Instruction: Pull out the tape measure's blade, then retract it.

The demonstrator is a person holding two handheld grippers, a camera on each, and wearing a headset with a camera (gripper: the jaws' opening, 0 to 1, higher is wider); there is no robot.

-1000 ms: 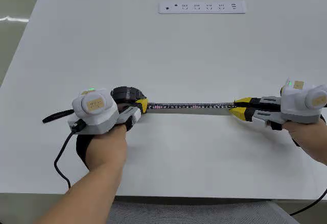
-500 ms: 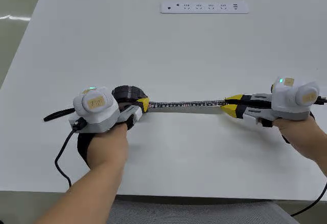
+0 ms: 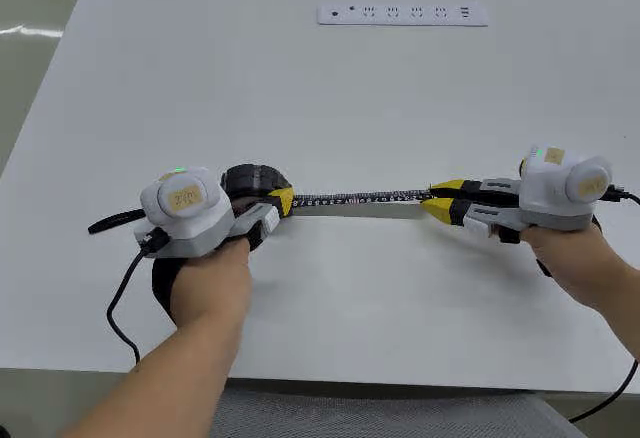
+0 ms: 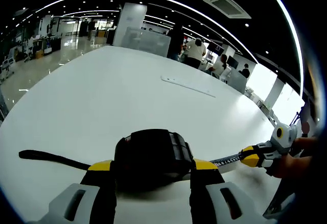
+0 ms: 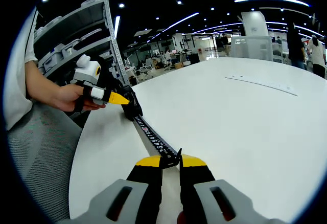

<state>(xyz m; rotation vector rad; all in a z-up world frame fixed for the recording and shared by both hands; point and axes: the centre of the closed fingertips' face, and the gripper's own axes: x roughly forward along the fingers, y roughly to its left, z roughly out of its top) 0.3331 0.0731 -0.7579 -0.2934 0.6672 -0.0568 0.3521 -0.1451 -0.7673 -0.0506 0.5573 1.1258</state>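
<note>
- Left tool [image 4: 153,165]: you are clamping it on the tape measure case [image 3: 252,183], one yellow-tipped jaw on each side. The black case is sitting on the white counter [image 3: 350,108] at your left, where it was a second ago.
- Right tool [image 3: 440,198]: you are pinching the end of the blade [image 3: 355,198] with the jaws closed on it.
- Blade: it is stretching between the case and the right tool, running low over the counter.
- Change: your right tool is now sitting closer to the case than a second ago, so less blade is showing.
- Black strap [image 3: 112,224]: it is trailing left of your left hand.
- Power strip [image 3: 403,13]: it is lying on the far side of the counter.
</note>
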